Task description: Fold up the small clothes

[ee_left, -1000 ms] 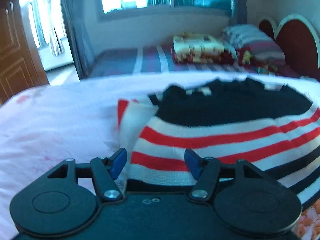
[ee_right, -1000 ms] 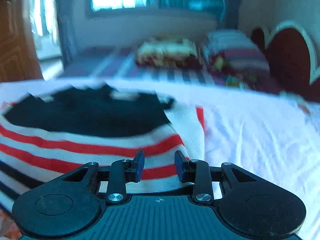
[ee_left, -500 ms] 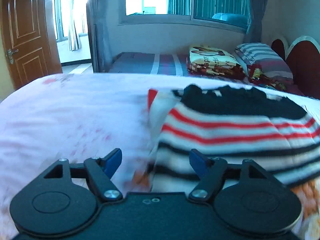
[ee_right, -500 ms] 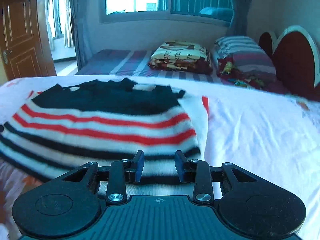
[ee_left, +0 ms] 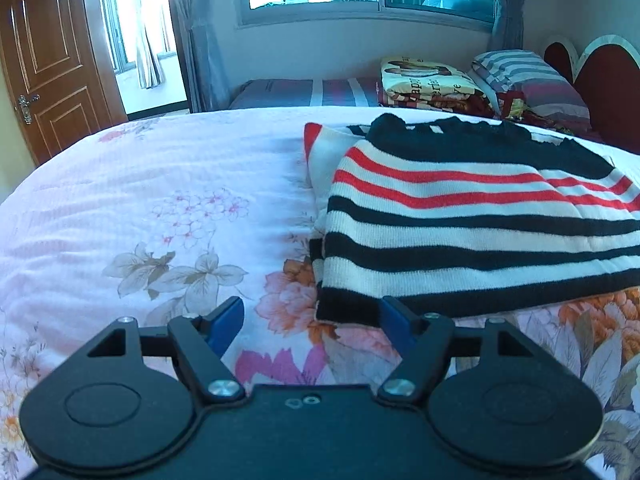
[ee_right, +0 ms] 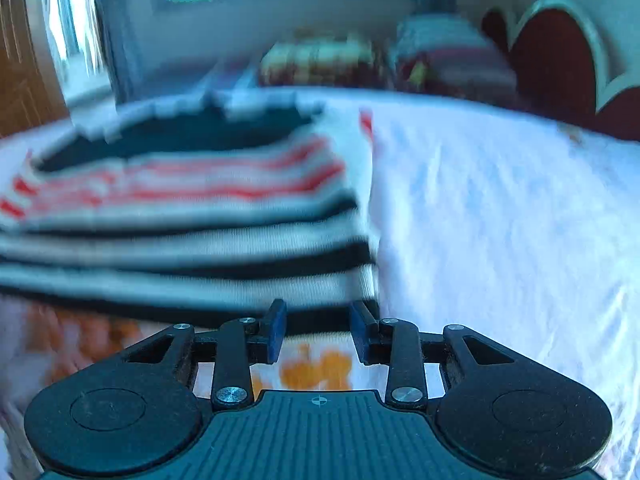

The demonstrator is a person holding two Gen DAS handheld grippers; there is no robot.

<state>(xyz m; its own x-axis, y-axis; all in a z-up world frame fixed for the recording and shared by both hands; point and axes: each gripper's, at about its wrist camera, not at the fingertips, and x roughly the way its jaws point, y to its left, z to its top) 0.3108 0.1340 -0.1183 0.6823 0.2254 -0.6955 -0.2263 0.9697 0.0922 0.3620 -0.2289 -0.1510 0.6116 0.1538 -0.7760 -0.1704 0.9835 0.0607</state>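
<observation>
Around: second bed [ee_left: 304, 92] beyond, with pillow [ee_left: 528, 76] and blanket [ee_left: 428, 80]; door [ee_left: 52, 60] far left.
Hard to see: right view blurred; sweater cut off at frame edges.
Sweater [ee_left: 472, 216]: folded, flat on floral bed [ee_left: 160, 200].
Left hand-held gripper [ee_left: 312, 320]: wide apart, empty, at sweater's near left corner.
Right hand-held gripper [ee_right: 318, 328]: partly open, empty, at near right corner [ee_right: 360, 280].
</observation>
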